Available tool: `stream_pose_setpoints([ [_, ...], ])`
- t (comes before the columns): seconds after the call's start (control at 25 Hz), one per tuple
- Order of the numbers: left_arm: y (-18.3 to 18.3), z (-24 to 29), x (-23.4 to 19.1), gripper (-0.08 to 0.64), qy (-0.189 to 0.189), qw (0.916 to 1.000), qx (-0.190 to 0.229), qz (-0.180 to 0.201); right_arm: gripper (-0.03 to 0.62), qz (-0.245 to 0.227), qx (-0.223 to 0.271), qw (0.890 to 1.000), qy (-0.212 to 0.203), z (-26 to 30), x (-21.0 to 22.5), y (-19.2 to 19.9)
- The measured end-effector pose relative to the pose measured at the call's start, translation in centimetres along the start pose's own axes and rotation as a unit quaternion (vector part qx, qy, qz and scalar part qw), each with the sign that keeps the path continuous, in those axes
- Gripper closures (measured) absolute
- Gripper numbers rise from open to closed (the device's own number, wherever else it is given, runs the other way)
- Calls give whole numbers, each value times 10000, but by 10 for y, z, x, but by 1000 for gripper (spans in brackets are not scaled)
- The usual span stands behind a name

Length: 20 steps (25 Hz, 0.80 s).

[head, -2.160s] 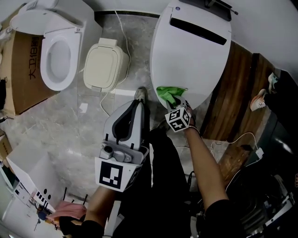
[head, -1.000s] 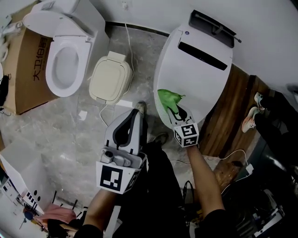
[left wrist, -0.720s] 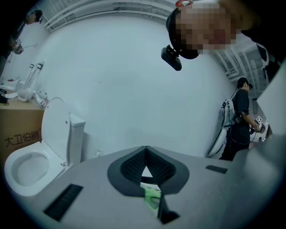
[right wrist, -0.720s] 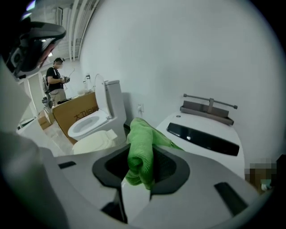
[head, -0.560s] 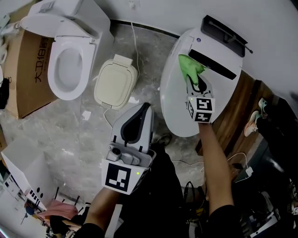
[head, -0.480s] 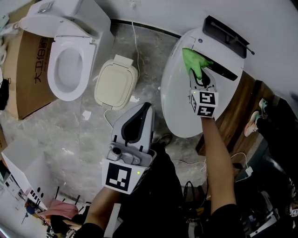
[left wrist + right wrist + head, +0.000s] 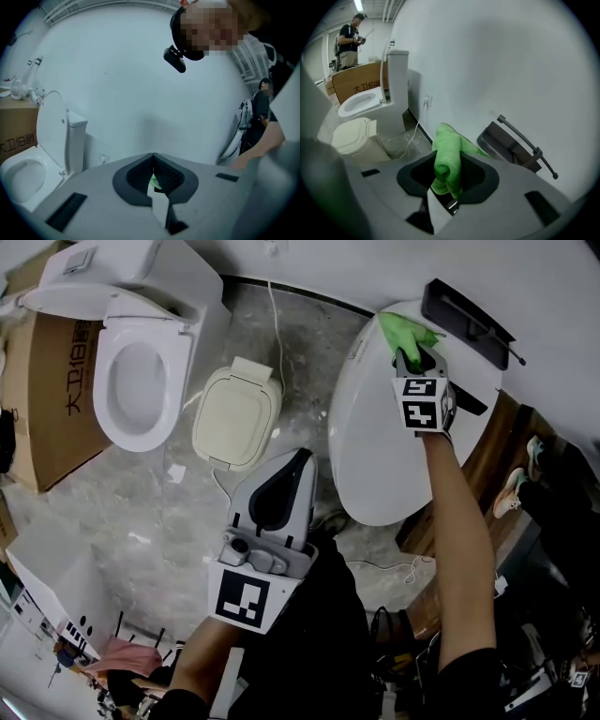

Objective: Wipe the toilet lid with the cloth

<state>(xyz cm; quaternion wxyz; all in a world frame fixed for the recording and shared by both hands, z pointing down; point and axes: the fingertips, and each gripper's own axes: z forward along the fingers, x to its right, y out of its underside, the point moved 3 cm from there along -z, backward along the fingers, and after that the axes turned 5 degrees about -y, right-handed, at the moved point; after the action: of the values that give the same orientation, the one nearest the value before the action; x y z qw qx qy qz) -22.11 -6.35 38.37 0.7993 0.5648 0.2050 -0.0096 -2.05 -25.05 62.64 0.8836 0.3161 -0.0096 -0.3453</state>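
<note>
fingers (image 7: 480,174) of the right gripper (image 7: 415,360) are clamped on one green cloth (image 7: 405,331); the wad is bunched between them and sticks out past the tips. cloth sits at the far-left edge of the toilet lid (image 7: 380,446), just beside one black bracket (image 7: 466,313) at the lid's far end. can't tell how firmly it presses on the lid. left gripper (image 7: 301,457): fingers closed, nothing in them, held in the air near the lid's near-left side, apart from it. count: two grippers, one cloth, two toilets. the lid's own toilet is shut; the second toilet (image 7: 131,371), seat open, is well left of the lid. one cream bin (image 7: 236,415) stands on the floor between the lid and that toilet. one cardboard box (image 7: 52,409) is further left of the lid, past the second toilet.
</note>
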Motion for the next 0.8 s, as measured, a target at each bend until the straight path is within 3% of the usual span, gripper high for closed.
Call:
stream_pose_setpoints([
  [0.32, -1, 8, -14, 551, -27, 10000, -27, 50, 462, -416, -736, 9963, -139, 33, -7, 0],
  [0.44, 0, 7, -17, 551, -53, 10000, -23, 62, 462, -1035, -884, 9905, -215, 35, -16, 0],
  [0.56, 1, 8, -17, 551, -88, 9999, -2, 95, 462, -2008, -1020, 9739, -285, 35, -32, 5],
  [0.64, 3, 7, -14, 551, -85, 9999, -13, 143, 462, -2404, -1047, 9644, -348, 34, -45, 12],
  [0.8, 7, 2, -5, 551, -39, 9999, -58, 157, 462, -2183, -884, 9711, -384, 27, -56, 26],
])
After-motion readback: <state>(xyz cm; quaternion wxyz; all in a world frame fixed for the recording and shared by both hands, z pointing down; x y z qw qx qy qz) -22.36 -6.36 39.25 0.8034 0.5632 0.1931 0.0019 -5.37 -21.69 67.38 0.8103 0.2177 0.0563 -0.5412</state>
